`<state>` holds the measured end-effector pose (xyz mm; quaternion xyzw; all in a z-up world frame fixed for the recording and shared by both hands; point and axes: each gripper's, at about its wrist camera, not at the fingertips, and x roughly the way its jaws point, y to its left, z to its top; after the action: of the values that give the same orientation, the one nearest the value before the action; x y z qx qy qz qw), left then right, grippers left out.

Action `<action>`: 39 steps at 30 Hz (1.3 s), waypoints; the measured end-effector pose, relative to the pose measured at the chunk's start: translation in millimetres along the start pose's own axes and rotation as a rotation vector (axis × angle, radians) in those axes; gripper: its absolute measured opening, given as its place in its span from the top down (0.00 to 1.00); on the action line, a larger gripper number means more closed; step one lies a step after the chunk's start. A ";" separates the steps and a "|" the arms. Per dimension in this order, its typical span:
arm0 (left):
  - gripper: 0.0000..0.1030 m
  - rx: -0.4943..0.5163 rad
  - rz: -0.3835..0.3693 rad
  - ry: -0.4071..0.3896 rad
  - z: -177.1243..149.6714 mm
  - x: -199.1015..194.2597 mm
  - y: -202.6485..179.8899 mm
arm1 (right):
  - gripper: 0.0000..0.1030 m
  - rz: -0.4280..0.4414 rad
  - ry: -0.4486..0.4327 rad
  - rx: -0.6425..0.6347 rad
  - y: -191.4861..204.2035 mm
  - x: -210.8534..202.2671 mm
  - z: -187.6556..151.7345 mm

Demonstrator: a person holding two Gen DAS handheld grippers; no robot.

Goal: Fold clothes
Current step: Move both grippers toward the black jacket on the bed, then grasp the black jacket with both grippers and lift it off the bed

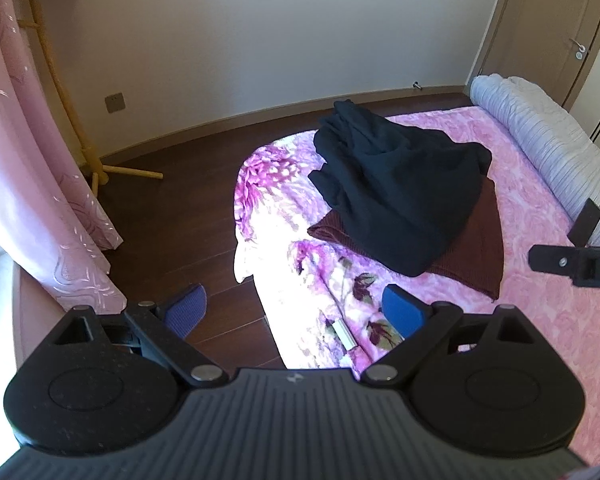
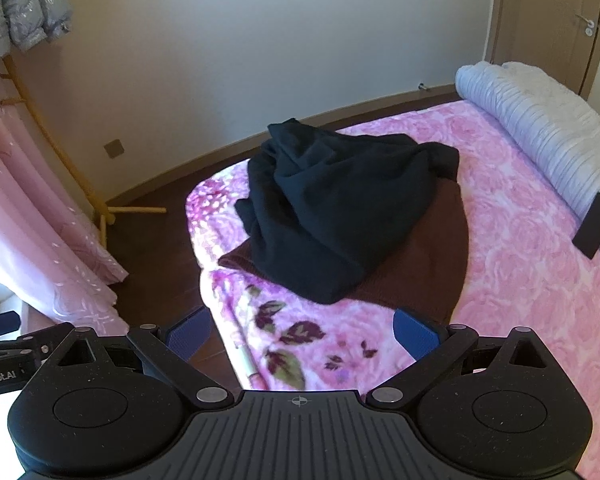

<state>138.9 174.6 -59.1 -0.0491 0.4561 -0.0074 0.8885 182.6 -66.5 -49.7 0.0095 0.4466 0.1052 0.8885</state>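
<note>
Black garment point(image 2: 340, 216) on a dark maroon knit one point(image 2: 428, 260) ahead of the blue-padded right gripper point(image 2: 302, 334), pink rose-print blanket point(image 2: 520, 264) with purple flowers and leaves underneath, shiny pink curtains point(image 2: 32, 216) off left.

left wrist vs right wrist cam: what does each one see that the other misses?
Left wrist only: the right gripper entering from the right edge, jaws apart.

Right wrist only: a silver puffer jacket hanging top left, and part of the left gripper's body at the left edge.

Both: the crumpled black garment lying on a flat maroon garment on the pink floral bed cover, the rolled grey quilt, pink curtain, wooden door, and each camera's own open jaws.
</note>
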 end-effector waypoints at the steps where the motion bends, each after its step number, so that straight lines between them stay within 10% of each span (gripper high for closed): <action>1: 0.10 0.001 -0.003 0.006 2.5 5.4 -0.5 | 0.02 -0.005 0.000 0.000 -1.9 2.8 3.1; 22: 0.14 0.293 -0.063 0.115 154.3 171.8 -28.3 | 0.02 0.043 0.025 0.017 -55.5 155.8 129.2; 39: 0.15 0.539 -0.312 0.206 214.1 367.1 -70.7 | 0.03 -0.077 0.113 -0.084 -41.6 276.3 170.5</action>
<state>529.1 100.2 -225.8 0.1195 0.5121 -0.2687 0.8070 485.6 -40.0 -170.6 -0.0510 0.4911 0.0898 0.8649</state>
